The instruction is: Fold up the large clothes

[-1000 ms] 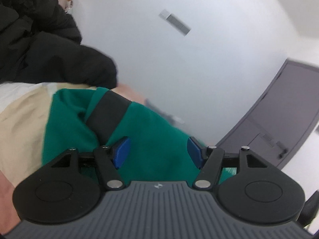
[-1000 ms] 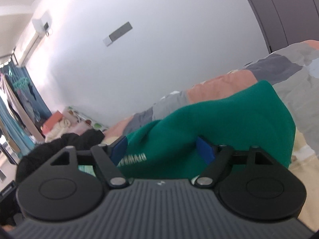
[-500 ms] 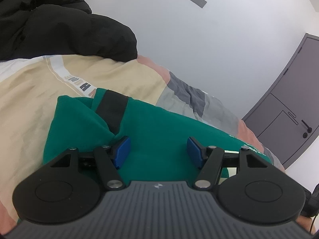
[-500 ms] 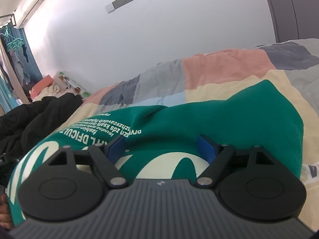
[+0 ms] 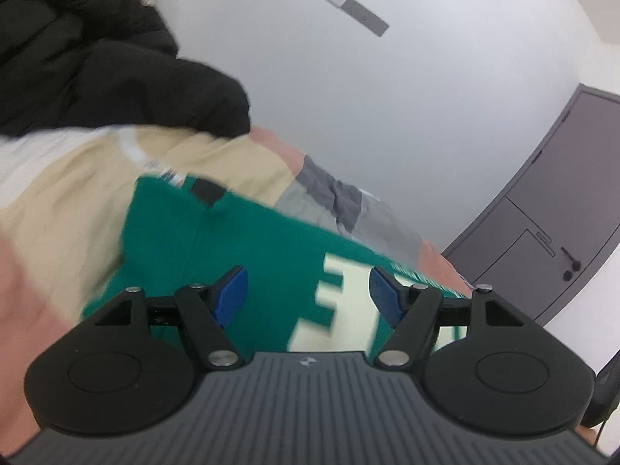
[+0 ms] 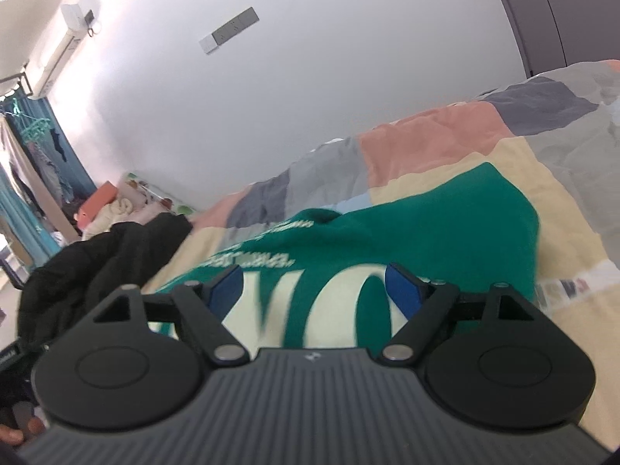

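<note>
A green sweatshirt is spread on a patchwork bedcover and is taken as the landmark. Large cream block lettering is printed across its front; the shapes read roughly as "V" and "O" in the right wrist view, but motion blur prevents a sure reading. A line of small cream text sits beyond the big letters, upside down and illegible. A black rib band is seen at the far edge of the garment in the left wrist view.

The left gripper is held over the sweatshirt; its blue pads stand wide apart, the jaws are opening, and no cloth is pinched between them. The right gripper is likewise held over the lettering with its jaws released, nothing grasped.

The bedcover beyond the sweatshirt is pieced in cream, salmon, grey and dark grey. A black padded jacket is heaped to the left of the sweatshirt. Behind it a white wall carries a switch plate. A grey door with a handle is seen to the right of the garment. An air conditioner is mounted high on the wall, and hanging clothes are seen far left.
</note>
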Action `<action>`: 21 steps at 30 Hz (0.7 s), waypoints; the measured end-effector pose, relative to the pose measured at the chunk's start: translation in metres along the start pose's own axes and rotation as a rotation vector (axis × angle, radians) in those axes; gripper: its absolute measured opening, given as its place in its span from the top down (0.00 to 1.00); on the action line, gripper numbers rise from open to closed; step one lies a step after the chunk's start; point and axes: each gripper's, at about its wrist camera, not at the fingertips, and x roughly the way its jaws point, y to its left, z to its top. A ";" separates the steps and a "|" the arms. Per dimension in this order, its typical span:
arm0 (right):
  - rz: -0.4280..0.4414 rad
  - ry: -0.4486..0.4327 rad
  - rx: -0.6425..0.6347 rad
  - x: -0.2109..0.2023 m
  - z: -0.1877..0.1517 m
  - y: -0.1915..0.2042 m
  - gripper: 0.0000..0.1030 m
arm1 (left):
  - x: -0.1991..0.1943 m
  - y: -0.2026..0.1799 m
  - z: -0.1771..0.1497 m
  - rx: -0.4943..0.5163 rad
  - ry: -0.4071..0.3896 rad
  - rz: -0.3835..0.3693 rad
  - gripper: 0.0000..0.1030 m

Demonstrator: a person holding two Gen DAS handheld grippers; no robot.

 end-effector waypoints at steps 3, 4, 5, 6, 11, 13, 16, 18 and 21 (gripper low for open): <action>0.025 0.042 0.061 -0.023 -0.009 0.003 0.20 | -0.022 0.007 -0.017 -0.068 0.064 0.015 0.26; 0.036 0.067 0.102 -0.028 -0.013 0.002 0.20 | -0.026 0.011 -0.022 -0.101 0.085 0.030 0.25; 0.055 0.088 0.146 -0.033 -0.017 -0.001 0.19 | -0.029 0.017 -0.027 -0.143 0.107 0.042 0.24; 0.074 0.102 0.186 -0.036 -0.021 -0.004 0.19 | -0.032 0.023 -0.032 -0.187 0.124 0.044 0.23; 0.086 0.174 0.362 -0.025 -0.035 -0.027 0.18 | -0.011 0.057 -0.048 -0.431 0.201 -0.017 0.22; 0.087 0.180 0.431 -0.015 -0.037 -0.041 0.18 | 0.000 0.066 -0.048 -0.489 0.187 -0.029 0.23; 0.084 0.148 0.550 -0.002 -0.041 -0.066 0.20 | 0.010 0.073 -0.042 -0.521 0.134 -0.070 0.35; 0.074 0.126 0.596 0.003 -0.039 -0.079 0.33 | 0.010 0.072 -0.033 -0.492 0.116 -0.067 0.47; 0.089 0.121 0.591 0.008 -0.033 -0.083 0.62 | 0.000 0.061 -0.014 -0.384 0.060 -0.081 0.65</action>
